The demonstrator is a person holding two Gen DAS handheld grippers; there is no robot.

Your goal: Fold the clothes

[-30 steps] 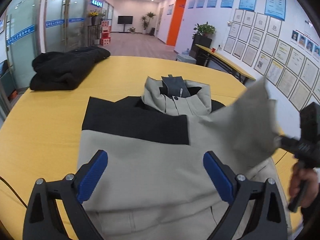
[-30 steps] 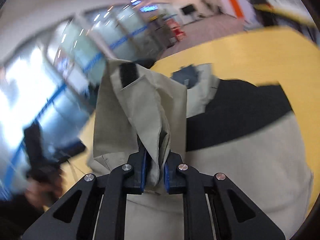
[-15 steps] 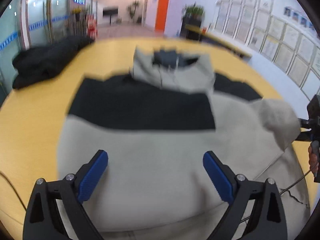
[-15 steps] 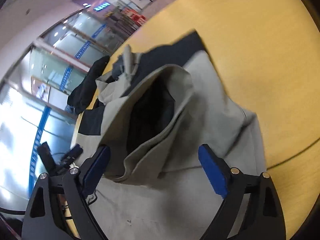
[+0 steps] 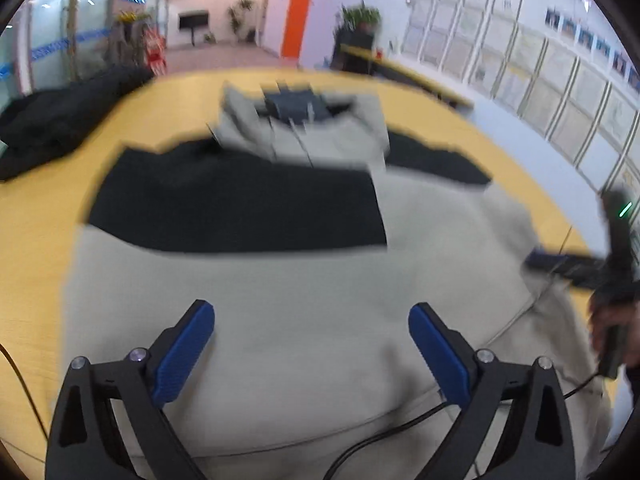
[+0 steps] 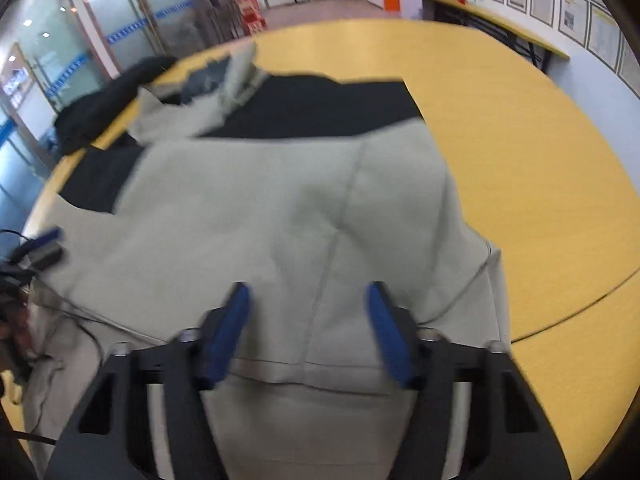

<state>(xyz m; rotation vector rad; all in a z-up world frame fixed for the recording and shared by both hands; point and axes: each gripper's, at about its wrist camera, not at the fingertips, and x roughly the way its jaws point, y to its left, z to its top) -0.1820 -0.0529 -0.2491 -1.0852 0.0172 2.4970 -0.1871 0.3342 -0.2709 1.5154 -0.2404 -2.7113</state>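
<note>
A beige and black hooded jacket [image 5: 280, 264] lies spread on the yellow round table [image 5: 48, 208], hood at the far end. Its right sleeve is folded over the beige body [image 6: 304, 208]. My left gripper [image 5: 312, 332] is open and empty above the jacket's near hem. My right gripper [image 6: 308, 320] is open and empty above the folded sleeve; it also shows at the right edge of the left wrist view [image 5: 568, 264]. The left gripper shows at the left edge of the right wrist view [image 6: 40, 244].
A black garment [image 5: 60, 120] is piled at the table's far left. A black cable [image 5: 384, 436] runs over the jacket's near hem. Bare table [image 6: 540, 160] lies right of the jacket. A side table [image 5: 404, 72] and a wall of framed papers stand behind.
My right gripper opened and let go of the sleeve, which now lies flat over the jacket body. The right gripper drew back. The left gripper stayed open over the hem.
</note>
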